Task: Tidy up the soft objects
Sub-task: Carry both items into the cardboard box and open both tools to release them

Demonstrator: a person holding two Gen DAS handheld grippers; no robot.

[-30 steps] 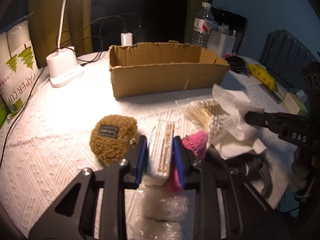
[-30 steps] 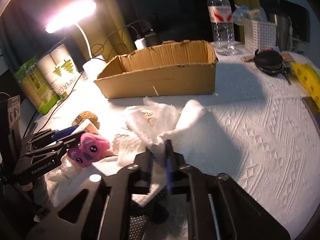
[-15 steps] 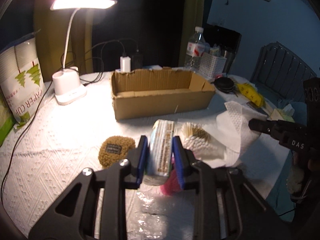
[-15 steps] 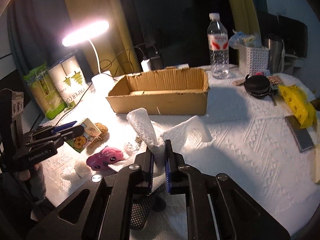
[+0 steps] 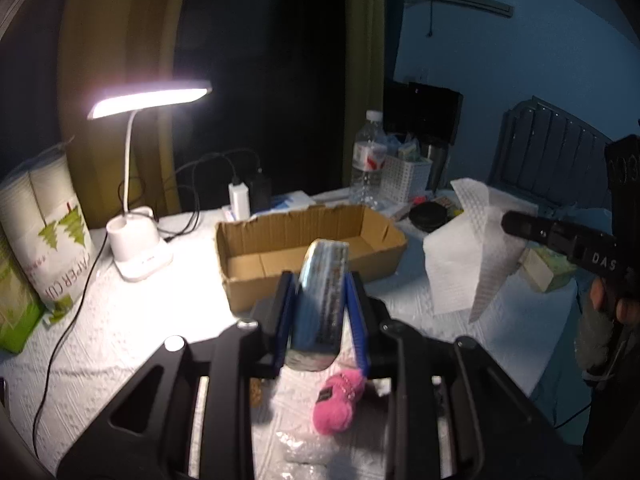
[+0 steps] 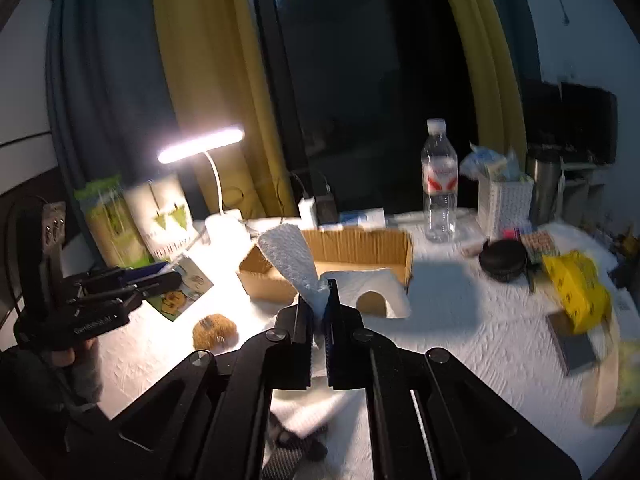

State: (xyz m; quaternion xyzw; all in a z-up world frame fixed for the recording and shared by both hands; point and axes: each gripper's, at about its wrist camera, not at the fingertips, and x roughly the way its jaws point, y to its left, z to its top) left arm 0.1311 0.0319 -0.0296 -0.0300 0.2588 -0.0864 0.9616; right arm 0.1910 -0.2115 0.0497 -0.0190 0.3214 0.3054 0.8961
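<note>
L gripper point(image 5: 320, 312): clenched on a tissue pack point(image 5: 320, 300), held edge-on between the blue pads, up in the air above the table point(image 5: 140, 320). Also seen from R wrist cam at far left, pack's printed face showing point(image 6: 180, 292).
R gripper point(image 6: 318, 320): clamped on a white paper towel point(image 6: 292, 264); one end stood up above the jaws, rest draped down toward the table. In L cam the towel hung as a folded sheet point(image 5: 460, 264) off the R gripper's tip.
Box point(image 5: 308, 248): open cardboard box, mid-table, just beyond both grippers; looked empty inside as far as visible.
Left on table: pink plush point(image 5: 340, 400) below L gripper; brown fuzzy pouch point(image 6: 214, 330) near box's front-left; clear plastic bag point(image 5: 312, 452) at near edge, blurry.
Step (my read): both hands carrying loads to the box; nothing in yet, so task early.
How to do well: bring pack over box's open top w/ clearance over the front wall, lower inside, then let go low so it lies flat vs. tipping. Towel is floppy – hanging tail could snag on the box rim or drag the plush; lift it high enough, feed tail in first, release once most of it's inside. Stagger the hands so they don't collide over the box.
Risk: lamp point(image 5: 136, 248) cord point(image 5: 68, 340) + bottle point(image 6: 438, 184) close to box; keep swings short.
</note>
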